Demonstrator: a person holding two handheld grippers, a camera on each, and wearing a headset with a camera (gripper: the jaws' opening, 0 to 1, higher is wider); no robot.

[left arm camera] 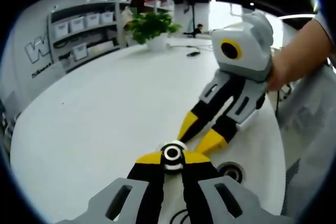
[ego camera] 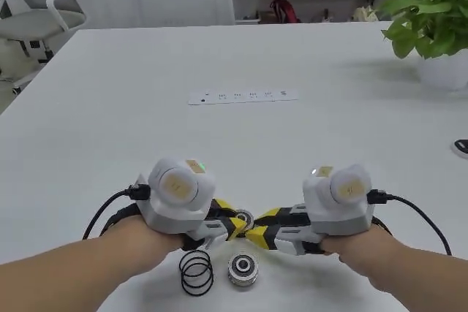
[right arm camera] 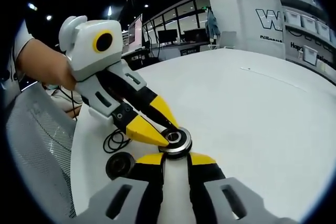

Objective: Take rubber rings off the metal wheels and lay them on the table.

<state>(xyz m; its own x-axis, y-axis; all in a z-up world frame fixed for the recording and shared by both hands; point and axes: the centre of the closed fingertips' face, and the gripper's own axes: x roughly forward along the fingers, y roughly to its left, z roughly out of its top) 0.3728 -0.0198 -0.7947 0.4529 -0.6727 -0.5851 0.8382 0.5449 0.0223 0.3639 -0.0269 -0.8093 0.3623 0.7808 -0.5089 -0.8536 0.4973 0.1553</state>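
The left tool (left arm camera: 172, 159) clenches a small metal wheel (left arm camera: 172, 152). The right tool (left arm camera: 198, 136) noses its rim from 1 o'clock, grip impossible to tell. On the counter (ego camera: 241, 56), at 7 o'clock, lie black rubber rings (ego camera: 196, 272), with a second wheel (ego camera: 243, 269) beside them, apparently stripped. The held wheel seemingly remains.

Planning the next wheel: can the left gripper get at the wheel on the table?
Probably not yet: the left gripper is shut on the held wheel. The table wheel lies uncovered nearby, beside the rings.
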